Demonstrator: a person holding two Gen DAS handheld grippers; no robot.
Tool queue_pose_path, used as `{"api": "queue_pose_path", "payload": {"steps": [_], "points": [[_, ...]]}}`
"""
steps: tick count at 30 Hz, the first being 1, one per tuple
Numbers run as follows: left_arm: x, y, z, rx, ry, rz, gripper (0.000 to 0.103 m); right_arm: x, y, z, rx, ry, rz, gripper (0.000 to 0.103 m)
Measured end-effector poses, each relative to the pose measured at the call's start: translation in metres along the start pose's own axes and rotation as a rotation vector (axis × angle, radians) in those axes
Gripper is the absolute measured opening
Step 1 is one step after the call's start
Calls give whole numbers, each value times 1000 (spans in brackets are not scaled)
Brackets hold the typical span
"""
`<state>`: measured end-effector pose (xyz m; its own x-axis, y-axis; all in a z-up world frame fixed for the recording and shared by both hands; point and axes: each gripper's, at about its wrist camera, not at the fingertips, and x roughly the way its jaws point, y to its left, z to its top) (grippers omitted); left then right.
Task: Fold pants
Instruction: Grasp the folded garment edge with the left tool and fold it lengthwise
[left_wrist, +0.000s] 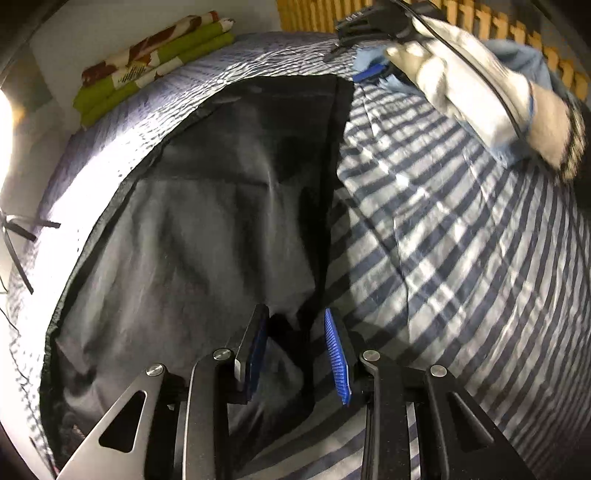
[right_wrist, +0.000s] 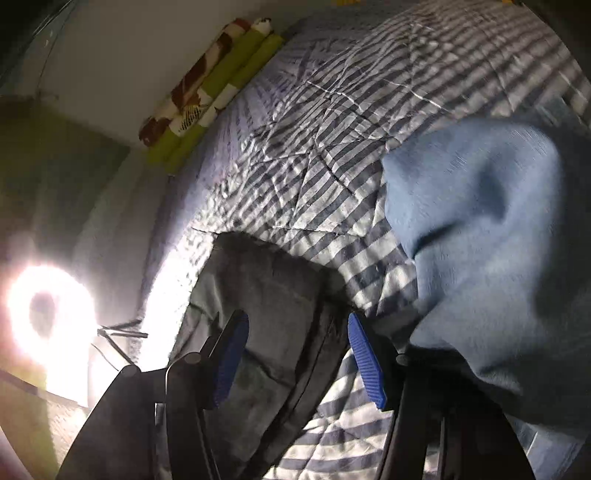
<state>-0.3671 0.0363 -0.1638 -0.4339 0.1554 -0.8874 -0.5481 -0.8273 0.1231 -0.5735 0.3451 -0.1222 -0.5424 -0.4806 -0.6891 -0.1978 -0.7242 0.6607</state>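
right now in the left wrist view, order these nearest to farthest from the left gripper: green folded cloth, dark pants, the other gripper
1. dark pants, directly under and between the left gripper fingers.
2. right gripper, far end of the pants, upper right.
3. green folded cloth, upper left by the wall; roughly as far as the right gripper, hard to separate.

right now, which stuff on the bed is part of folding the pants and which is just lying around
Part of the job:
- dark grey pants, spread flat on the bed
- left tongs, open over the pants
- right tongs, open at the pants' edge

Just lying about:
- striped bedsheet
- light blue garment
- folded green and brown patterned cloth by the wall
- ring light
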Motion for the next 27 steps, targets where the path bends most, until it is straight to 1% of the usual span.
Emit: {"api": "queue_pose_path", "payload": {"steps": [1,2,3,5,6,7,8,9,10,11,13,15,18,20,24,27], "points": [[-3,-3,0,6,-2,13,34,0,2,-2,-14,4,-9,50],[-1,-3,3,16,-1,39,34,-2,6,-7,-42,10,-13,46],[-3,-6,1,20,4,48,34,-3,10,-12,-72,19,-25,44],[0,-3,4,12,13,38,33,-9,18,-29,-154,44,-50,42],[-1,-3,4,11,10,29,23,-12,19,-34,-186,45,-64,42],[-3,-5,4,23,6,34,9,-14,18,-38,-209,40,-76,42],[-6,-6,3,32,1,44,5,-15,15,-40,-216,42,-77,42],[-8,-8,3,42,-2,58,3,-13,10,-37,-202,52,-64,42],[-10,-9,2,52,0,67,2,-9,4,-31,-175,58,-54,41],[-11,-10,2,60,-1,75,2,-7,-5,-24,-118,56,-37,41],[-15,-10,1,61,-5,77,2,-3,-14,-12,-33,55,15,41],[-19,-10,0,60,-3,73,2,1,-18,-3,5,58,41,41],[-22,-11,-2,79,1,88,2,10,-15,6,9,68,30,41],[-19,-9,-2,73,14,80,2,16,-12,9,-9,82,10,41],[-6,-16,-3,83,36,73,2,22,-2,4,-67,82,-52,42],[1,-25,-6,124,42,92,2,21,3,-1,-90,67,-87,42]]}}
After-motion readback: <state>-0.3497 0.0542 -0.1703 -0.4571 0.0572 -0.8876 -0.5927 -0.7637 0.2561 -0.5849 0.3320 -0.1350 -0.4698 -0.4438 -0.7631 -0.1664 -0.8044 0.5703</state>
